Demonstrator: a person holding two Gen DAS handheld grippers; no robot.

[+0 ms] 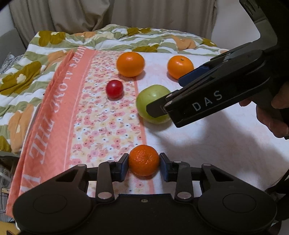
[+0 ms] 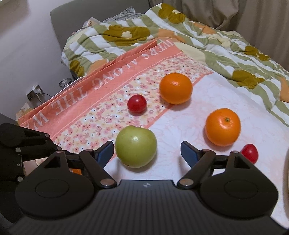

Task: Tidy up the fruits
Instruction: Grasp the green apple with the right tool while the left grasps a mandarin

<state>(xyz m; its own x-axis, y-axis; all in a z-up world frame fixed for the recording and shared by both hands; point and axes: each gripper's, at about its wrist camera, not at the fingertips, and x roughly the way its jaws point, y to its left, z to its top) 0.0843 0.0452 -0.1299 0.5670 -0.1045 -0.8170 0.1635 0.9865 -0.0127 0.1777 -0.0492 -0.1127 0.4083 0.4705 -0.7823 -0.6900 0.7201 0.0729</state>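
A small rough-skinned mandarin (image 1: 144, 160) lies on the edge of a pink floral towel (image 1: 101, 112), and my left gripper (image 1: 144, 165) is shut on it, one blue pad on each side. A green apple (image 2: 135, 146) rests on the white bedcover (image 2: 207, 94). My right gripper (image 2: 147, 146) stands open around the apple, with its left finger close to the skin and a wide gap on the right. Two smooth oranges (image 2: 175, 88) (image 2: 223, 126) lie beyond. One small red fruit (image 2: 137, 103) sits on the towel, another (image 2: 250, 152) beside the right finger.
A rumpled green, white and mustard quilt (image 2: 126, 34) is heaped behind the towel, with curtains (image 1: 72, 14) beyond it. A person's hand (image 1: 271, 115) holds the right gripper's handle. Off the bed's left edge are a wall socket with a cable (image 2: 34, 92) and floor clutter.
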